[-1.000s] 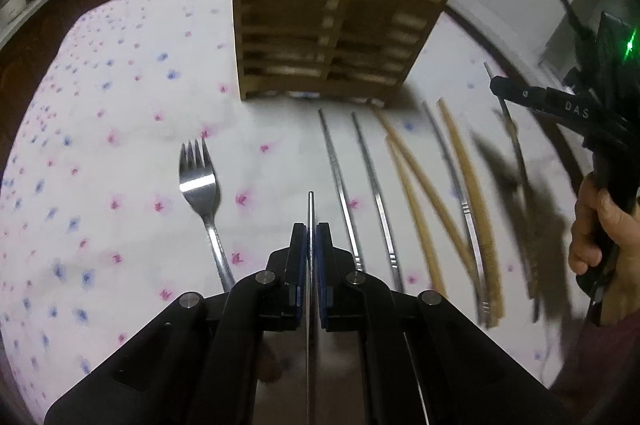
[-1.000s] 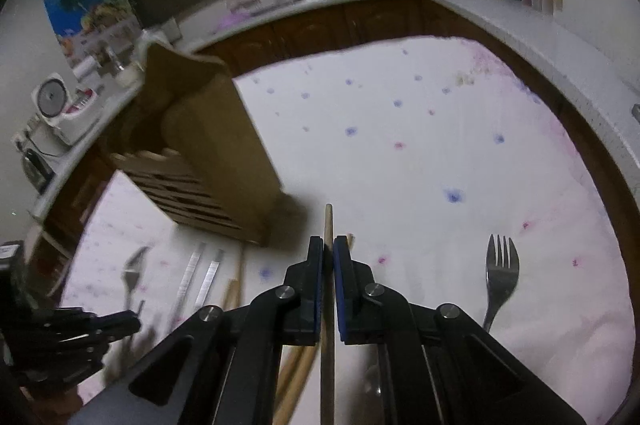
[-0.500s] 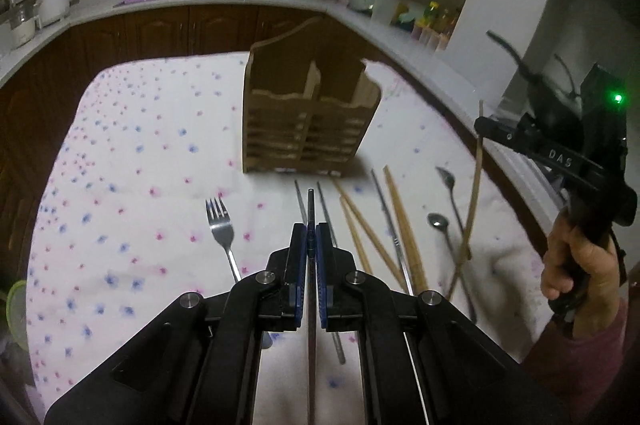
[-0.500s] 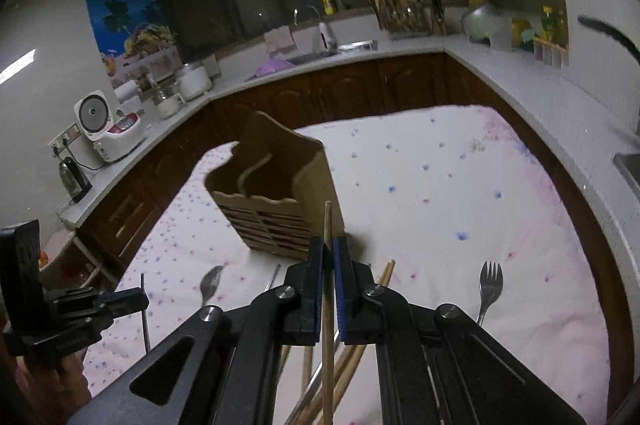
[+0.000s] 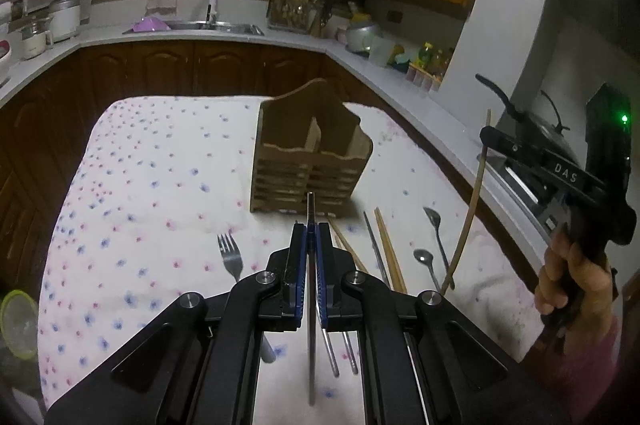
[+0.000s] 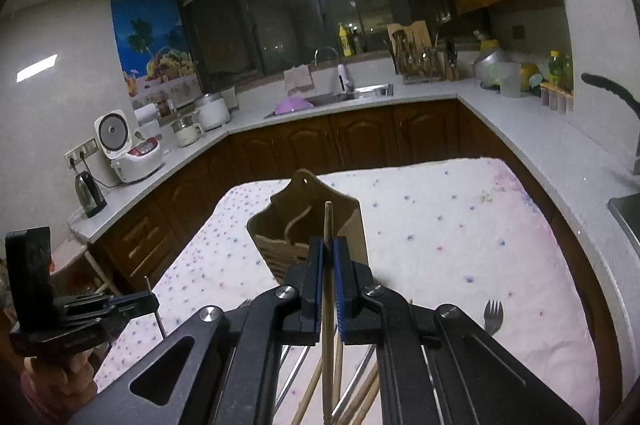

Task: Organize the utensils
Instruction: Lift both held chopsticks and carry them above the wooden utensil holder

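My left gripper (image 5: 310,231) is shut on a metal chopstick (image 5: 310,201), lifted above the flowered cloth (image 5: 152,185). Ahead of it stands the wooden utensil holder (image 5: 288,161), upright with two compartments. My right gripper (image 6: 328,245) is shut on a wooden chopstick (image 6: 328,219) and points at the same holder (image 6: 280,225). In the left wrist view the right gripper (image 5: 486,137) hangs at the right with its wooden chopstick (image 5: 468,213) dangling. On the cloth lie a fork (image 5: 230,257), wooden chopsticks (image 5: 386,245), metal chopsticks (image 5: 374,245) and two spoons (image 5: 434,225).
A second fork (image 6: 492,313) lies on the cloth at the right. A green-rimmed bowl (image 5: 16,321) sits off the cloth's left edge. Kitchen counters ring the table, with a sink (image 6: 352,93), a rice cooker (image 6: 128,149) and a kettle (image 6: 90,193). A hand (image 5: 576,281) holds the right gripper.
Both grippers have risen and tilted up, each keeping its chopstick. The holder and the utensils on the cloth now look smaller and farther away.
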{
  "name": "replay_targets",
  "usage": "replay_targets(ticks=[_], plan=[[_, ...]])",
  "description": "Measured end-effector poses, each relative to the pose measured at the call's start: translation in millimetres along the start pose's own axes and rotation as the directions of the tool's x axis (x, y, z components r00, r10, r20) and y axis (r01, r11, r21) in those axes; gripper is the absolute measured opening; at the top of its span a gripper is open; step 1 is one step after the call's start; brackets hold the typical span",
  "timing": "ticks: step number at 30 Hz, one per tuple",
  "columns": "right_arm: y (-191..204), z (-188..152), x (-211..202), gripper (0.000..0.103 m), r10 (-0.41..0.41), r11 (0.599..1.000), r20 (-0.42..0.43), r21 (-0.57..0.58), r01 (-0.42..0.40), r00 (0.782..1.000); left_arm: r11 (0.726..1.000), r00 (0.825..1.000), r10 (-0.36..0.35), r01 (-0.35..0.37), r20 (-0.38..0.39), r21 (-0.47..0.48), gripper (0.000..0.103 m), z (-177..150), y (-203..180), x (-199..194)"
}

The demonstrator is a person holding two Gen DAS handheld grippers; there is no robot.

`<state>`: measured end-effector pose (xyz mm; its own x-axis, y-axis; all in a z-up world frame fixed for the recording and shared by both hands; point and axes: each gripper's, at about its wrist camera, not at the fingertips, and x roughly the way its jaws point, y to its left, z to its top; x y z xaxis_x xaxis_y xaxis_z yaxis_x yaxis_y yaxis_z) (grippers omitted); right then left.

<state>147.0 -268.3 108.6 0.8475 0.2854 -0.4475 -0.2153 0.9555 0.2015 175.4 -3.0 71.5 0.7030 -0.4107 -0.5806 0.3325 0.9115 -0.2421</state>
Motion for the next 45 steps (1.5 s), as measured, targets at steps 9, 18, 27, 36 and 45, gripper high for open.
replay_targets(ticks=[9, 18, 27, 36, 45], plan=[[2, 4, 9, 0.005, 0.029, 0.999, 0.067, 0.014, -0.030, 0.997, 1.000, 0.997, 0.012, -0.010, 0.078, -0.023, 0.004, 16, 7, -9], [6, 27, 25, 0.005, 0.009, 1.000, 0.151, 0.021, -0.013, 0.989, 1.000, 0.982, 0.024, -0.020, 0.187, -0.023, 0.004, 59, 10, -13], [8, 63, 46, 0.005, -0.016, 1.000, 0.273, 0.029, 0.008, 0.962, 0.999, 0.948, 0.044, -0.042, 0.316, -0.011, 0.004, 119, 12, -12], [1, 100, 77, 0.005, -0.051, 0.998, 0.354, 0.043, 0.038, 0.934, 0.995, 0.898, 0.086, -0.095, 0.431, 0.000, 0.004, 167, 10, 15], [-15, 72, 129, 0.005, -0.053, 0.997, 0.330, 0.069, 0.032, 0.942, 0.988, 0.899, 0.148, -0.119, 0.412, -0.095, 0.004, 160, 37, 87]])
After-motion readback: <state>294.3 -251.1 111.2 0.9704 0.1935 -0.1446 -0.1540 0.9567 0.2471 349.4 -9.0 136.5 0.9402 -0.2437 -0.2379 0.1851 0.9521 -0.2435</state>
